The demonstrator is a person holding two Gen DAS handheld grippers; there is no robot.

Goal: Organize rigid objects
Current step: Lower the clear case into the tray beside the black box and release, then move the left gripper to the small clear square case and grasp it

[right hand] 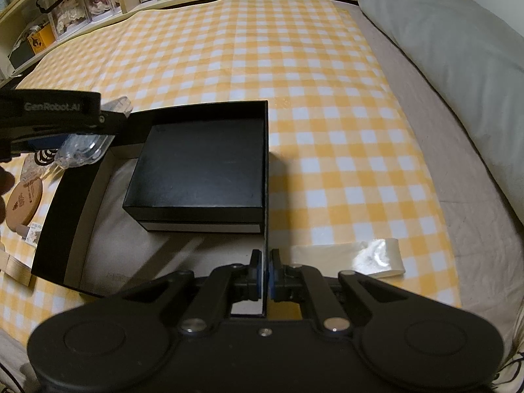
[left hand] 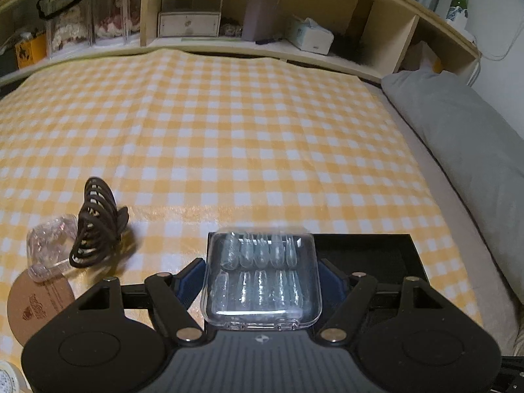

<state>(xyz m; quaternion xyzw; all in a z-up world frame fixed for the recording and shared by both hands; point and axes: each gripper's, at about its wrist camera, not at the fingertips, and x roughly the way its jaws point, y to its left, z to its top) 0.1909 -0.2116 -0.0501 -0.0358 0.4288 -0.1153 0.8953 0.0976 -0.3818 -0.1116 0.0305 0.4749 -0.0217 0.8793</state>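
Pinching a clear, flat plastic case of press-on nail tips (left hand: 262, 281) in the left gripper (left hand: 263, 270), with the blue pads (left hand: 191, 281) of the jaws sitting against its two long sides, as far as the left wrist view lets on. Holding that case up in the air over the left rim of the big open black cardboard box (right hand: 62, 216), tilted a bit.

Clamping the right gripper (right hand: 266, 273) onto the right wall of that same big box, down by its near corner, jaws squeezed almost together with just the thin wall between them.

Spotting a smaller closed black box (right hand: 196, 170) sitting inside the big one, tucked against the right wall toward the far corner, on the pale lining.

Looking left of the big box and finding a dark brown plastic claw hair clip (left hand: 96, 226) standing on the yellow-and-white checked cloth (left hand: 245, 131), right beside a pinkish clear plastic tub (left hand: 52, 239), plus a round brown cardboard disc (left hand: 36, 308) just nearer than those two.

Also noticing a glossy cream strip (right hand: 360, 258) lying flat just right of the big box, and a grey pillow (right hand: 458, 49) well off to the right of it. Seeing wooden shelves (left hand: 376, 9) full of odds and ends way beyond the box, past the far edge of the cloth.
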